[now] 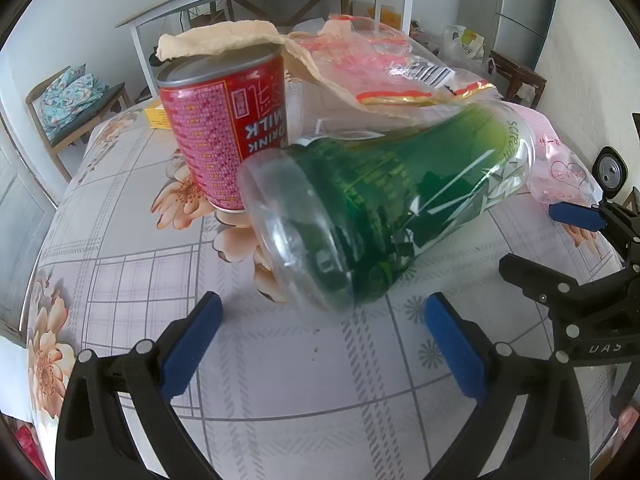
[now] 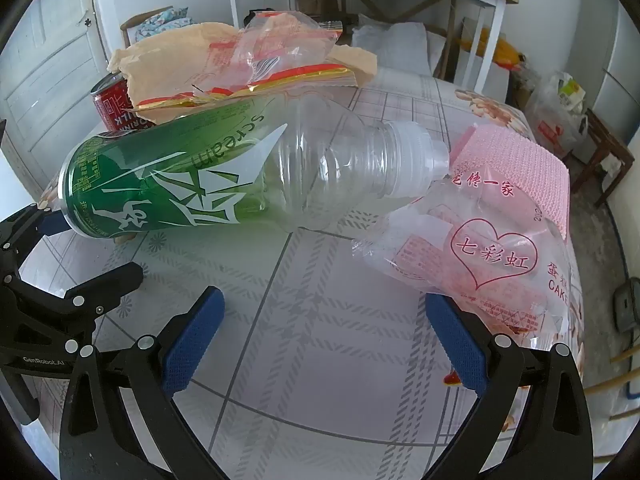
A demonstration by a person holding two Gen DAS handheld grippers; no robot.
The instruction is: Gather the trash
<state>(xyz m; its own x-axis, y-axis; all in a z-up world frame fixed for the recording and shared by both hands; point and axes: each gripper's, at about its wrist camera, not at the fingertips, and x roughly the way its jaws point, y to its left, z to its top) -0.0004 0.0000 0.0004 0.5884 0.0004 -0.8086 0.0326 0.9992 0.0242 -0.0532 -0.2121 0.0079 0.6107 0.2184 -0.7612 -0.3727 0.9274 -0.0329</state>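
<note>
Nothing looks collected yet; both your claws are spread wide and pinching nothing, so by my reading you are at the very start of the pickup. Your left claw (image 1: 320,344) hangs just short of the base of the clear plastic bottle with the green label (image 1: 400,208), which lies on its side on the floral, checked surface (image 1: 120,280); your right claw (image 2: 320,344) hovers over bare cloth between that bottle's capped neck and the crinkled clear cake wrapper with the red heart print (image 2: 480,256), whose lower edge sits just beside the right-hand pad.

All the trash is on the surface: the red milk-drink can (image 1: 224,136) stands upside down, touching or nearly touching the bottle's base; a torn tan paper sheet (image 1: 224,40) drapes over the can's top end; a clear plastic bag with red and gold print (image 1: 380,64) lies partly on that paper behind the bottle; a pink textured sheet (image 2: 516,160) lies behind the cake wrapper, near the bottle's cap.

No bin or collecting bag shows in either view, so you cannot tell from here where the items are to go; every piece is left to gather.
</note>
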